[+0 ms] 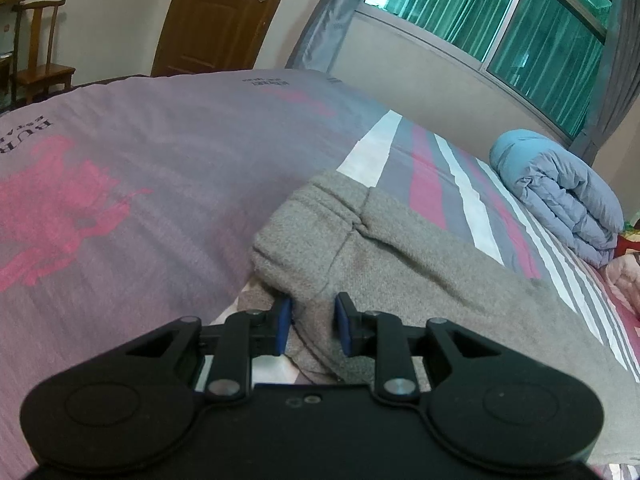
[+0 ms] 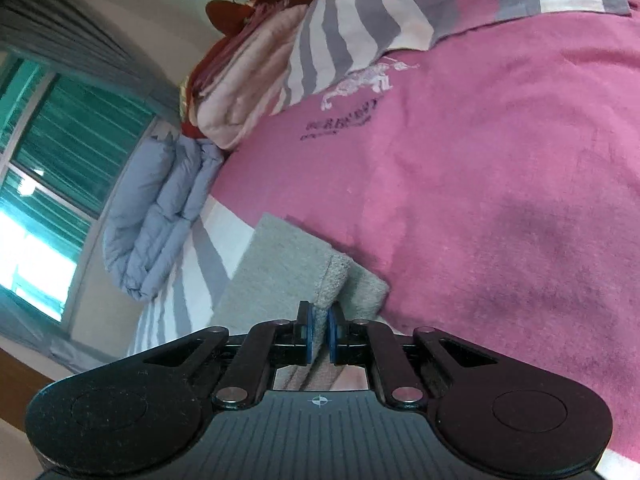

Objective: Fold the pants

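Grey knitted pants (image 1: 400,256) lie on the bed, waistband end toward the far left of the left wrist view. My left gripper (image 1: 314,326) is shut on a thick fold of this grey fabric, which bulges between the blue pads (image 1: 283,328). In the right wrist view the pants (image 2: 280,264) show a cuff-like end lifted off the pink sheet. There my right gripper (image 2: 319,332) is shut on the thin edge of that grey cloth, pinched between its blue pads (image 2: 332,334).
The bed sheet (image 1: 140,152) is purple-pink with striped bands (image 1: 460,184). A folded blue quilt (image 1: 560,196) (image 2: 156,216) lies by the window (image 1: 520,28). Folded pink blankets (image 2: 248,96) lie beyond it. A wooden door (image 1: 224,16) and a chair (image 1: 40,56) stand past the bed.
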`<state>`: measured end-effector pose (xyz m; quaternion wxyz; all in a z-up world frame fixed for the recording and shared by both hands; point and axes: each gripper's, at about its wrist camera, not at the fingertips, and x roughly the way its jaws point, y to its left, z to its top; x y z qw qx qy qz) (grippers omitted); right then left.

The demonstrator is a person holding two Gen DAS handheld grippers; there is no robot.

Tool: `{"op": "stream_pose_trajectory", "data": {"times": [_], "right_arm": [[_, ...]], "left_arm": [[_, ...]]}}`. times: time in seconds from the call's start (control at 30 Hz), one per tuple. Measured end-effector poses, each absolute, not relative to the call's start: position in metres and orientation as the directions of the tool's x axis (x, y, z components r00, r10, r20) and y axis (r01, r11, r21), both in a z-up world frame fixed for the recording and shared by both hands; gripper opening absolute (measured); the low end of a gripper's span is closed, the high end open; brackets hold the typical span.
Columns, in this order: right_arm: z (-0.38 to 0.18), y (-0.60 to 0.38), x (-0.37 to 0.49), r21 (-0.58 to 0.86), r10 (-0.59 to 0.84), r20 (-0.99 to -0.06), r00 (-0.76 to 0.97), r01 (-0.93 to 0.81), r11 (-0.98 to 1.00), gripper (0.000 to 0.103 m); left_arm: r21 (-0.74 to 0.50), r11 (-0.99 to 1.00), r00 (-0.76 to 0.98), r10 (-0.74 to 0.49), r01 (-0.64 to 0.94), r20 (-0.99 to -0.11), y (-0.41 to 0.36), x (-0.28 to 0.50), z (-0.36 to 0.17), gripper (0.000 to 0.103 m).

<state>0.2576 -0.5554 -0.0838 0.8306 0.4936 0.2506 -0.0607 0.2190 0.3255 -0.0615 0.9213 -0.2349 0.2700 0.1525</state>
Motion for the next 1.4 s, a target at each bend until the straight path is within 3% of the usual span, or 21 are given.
{"op": "stream_pose_trajectory", "data": {"times": [0.53, 0.57, 0.6, 0.63, 0.67, 0.77, 1.03, 1.13, 1.2, 1.23, 1.4], "right_arm": [[-0.081, -0.554, 0.260, 0.761, 0.139, -0.516, 0.845, 0.378, 0.527, 0.008], [-0.075, -0.553, 0.257, 0.755, 0.123, -0.510, 0.851, 0.374, 0.538, 0.016], [-0.068, -0.550, 0.250, 0.734, 0.082, -0.511, 0.856, 0.385, 0.560, 0.031], [-0.060, -0.547, 0.241, 0.697, 0.009, -0.515, 0.857, 0.412, 0.587, 0.035], [-0.052, -0.542, 0.232, 0.669, -0.036, -0.494, 0.869, 0.406, 0.622, 0.035], [-0.035, -0.522, 0.228, 0.652, 0.037, -0.439, 0.898, 0.290, 0.700, 0.035], [0.015, -0.355, 0.304, 0.545, 0.448, -0.370, 0.814, -0.201, 0.814, 0.035], [0.019, -0.285, 0.332, 0.521, 0.519, -0.378, 0.766, -0.288, 0.804, 0.035], [0.018, -0.243, 0.350, 0.485, 0.560, -0.396, 0.727, -0.352, 0.800, 0.035], [0.016, -0.221, 0.358, 0.475, 0.579, -0.406, 0.707, -0.378, 0.795, 0.035], [-0.004, -0.121, 0.399, 0.370, 0.622, -0.471, 0.625, -0.501, 0.783, 0.035]], "left_arm": [[-0.353, 0.848, 0.802, 0.131, -0.395, -0.583, 0.330, 0.223, -0.056, 0.021], [-0.355, 0.852, 0.807, 0.124, -0.386, -0.578, 0.329, 0.222, -0.054, 0.035], [-0.351, 0.852, 0.807, 0.131, -0.388, -0.576, 0.328, 0.220, -0.050, 0.071], [-0.322, 0.849, 0.794, 0.172, -0.420, -0.583, 0.325, 0.217, -0.046, 0.090], [-0.274, 0.845, 0.788, 0.245, -0.459, -0.565, 0.320, 0.210, -0.041, 0.092], [-0.271, 0.864, 0.823, 0.244, -0.424, -0.512, 0.316, 0.197, -0.034, 0.088], [-0.210, 0.803, 0.758, 0.389, -0.557, -0.523, 0.312, 0.210, -0.021, 0.083], [-0.183, 0.779, 0.718, 0.423, -0.600, -0.553, 0.314, 0.214, -0.022, 0.080], [-0.189, 0.755, 0.690, 0.426, -0.627, -0.585, 0.318, 0.216, -0.027, 0.067], [-0.197, 0.738, 0.678, 0.435, -0.646, -0.593, 0.319, 0.215, -0.030, 0.065], [-0.249, 0.665, 0.648, 0.457, -0.704, -0.609, 0.314, 0.208, -0.044, 0.065]]}}
